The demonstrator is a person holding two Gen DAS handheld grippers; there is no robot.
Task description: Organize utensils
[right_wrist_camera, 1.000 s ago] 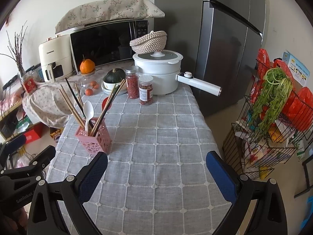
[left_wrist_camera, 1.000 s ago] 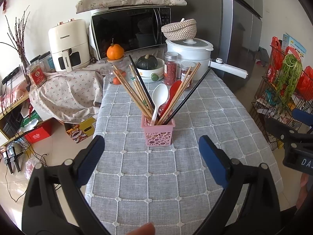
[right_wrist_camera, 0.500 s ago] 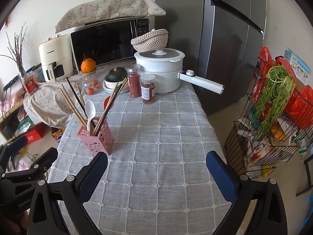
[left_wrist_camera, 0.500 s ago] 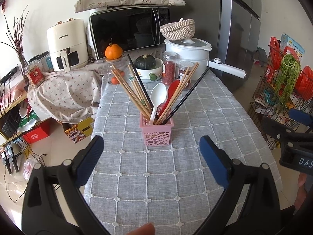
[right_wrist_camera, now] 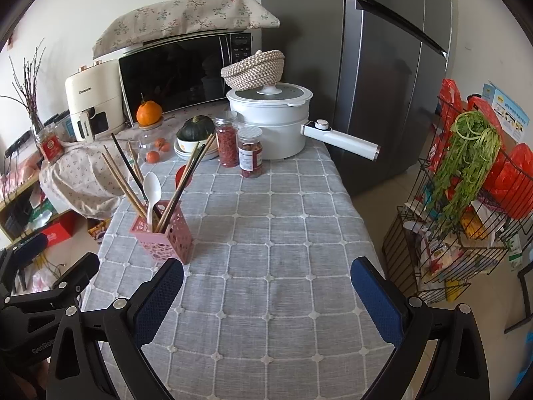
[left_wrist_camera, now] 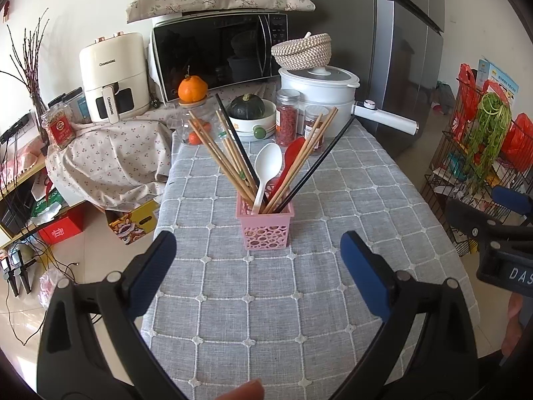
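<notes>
The left gripper point(left_wrist_camera: 258, 266) and right gripper point(right_wrist_camera: 266, 295) both gape wide, holding nothing. The pink holder point(left_wrist_camera: 265, 225) with chopsticks point(left_wrist_camera: 220, 155) and spoons stands beyond the left gripper.

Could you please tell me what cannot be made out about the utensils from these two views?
- Red spoon: handle hidden behind chopsticks, both views.
- Utensil ends: hidden inside the pink holder.
- Chopstick count: sticks overlap, too thin to tell.
- Jar label: too small to read.

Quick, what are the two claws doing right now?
Left claw: open, holding nothing.
Right claw: open, holding nothing.
</notes>
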